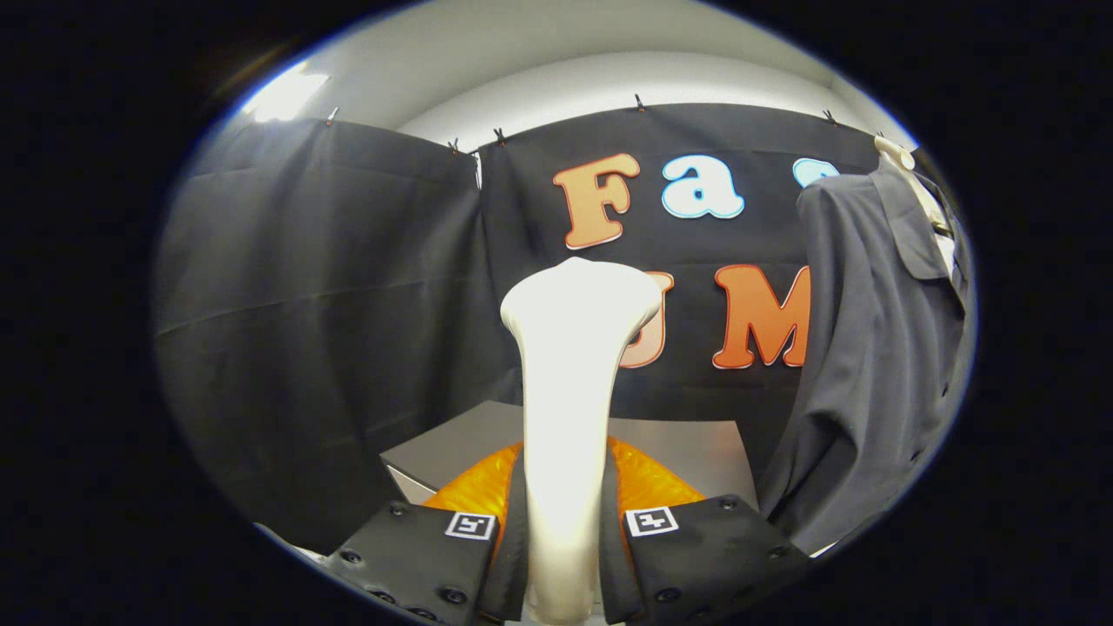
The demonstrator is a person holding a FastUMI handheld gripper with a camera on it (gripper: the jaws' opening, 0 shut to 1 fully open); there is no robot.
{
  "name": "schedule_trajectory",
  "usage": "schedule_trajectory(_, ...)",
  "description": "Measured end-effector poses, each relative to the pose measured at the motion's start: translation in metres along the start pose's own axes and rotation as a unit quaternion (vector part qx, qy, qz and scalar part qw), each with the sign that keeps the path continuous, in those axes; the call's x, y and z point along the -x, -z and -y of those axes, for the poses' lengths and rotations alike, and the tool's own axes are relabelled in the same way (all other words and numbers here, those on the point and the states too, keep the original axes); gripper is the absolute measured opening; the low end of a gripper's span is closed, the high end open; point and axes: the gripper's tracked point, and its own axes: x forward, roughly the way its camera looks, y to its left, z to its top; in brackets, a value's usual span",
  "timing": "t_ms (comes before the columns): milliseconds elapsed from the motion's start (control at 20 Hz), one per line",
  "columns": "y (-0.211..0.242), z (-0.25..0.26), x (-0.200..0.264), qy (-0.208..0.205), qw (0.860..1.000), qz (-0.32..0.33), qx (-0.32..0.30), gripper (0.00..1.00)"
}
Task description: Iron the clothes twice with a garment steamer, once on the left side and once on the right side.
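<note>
My gripper (563,513) is shut on the white garment steamer (569,365), both fingers pressing on its handle. The steamer stands upright between the fingers, its wide head rising well above them. A grey shirt (869,348) hangs on a hanger to the right of the steamer, collar at the top and a sleeve drooping down. The steamer head is well left of the shirt and apart from it.
A grey table top (696,448) lies behind the fingers, below the steamer. Black cloth walls (304,304) close the booth at the left and the back, clipped along the top.
</note>
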Motion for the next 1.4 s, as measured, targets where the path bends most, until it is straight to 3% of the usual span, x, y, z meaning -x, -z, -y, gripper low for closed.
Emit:
schedule_trajectory(500, -0.057, 0.009, 0.094, 0.005, 0.996, 0.084, 0.008, 0.41)
schedule_trajectory(950, -0.074, 0.072, 0.176, 0.069, 0.990, 0.124, 0.023, 0.41)
schedule_trajectory(1400, -0.058, 0.157, 0.215, 0.138, 0.981, 0.132, 0.029, 0.41)
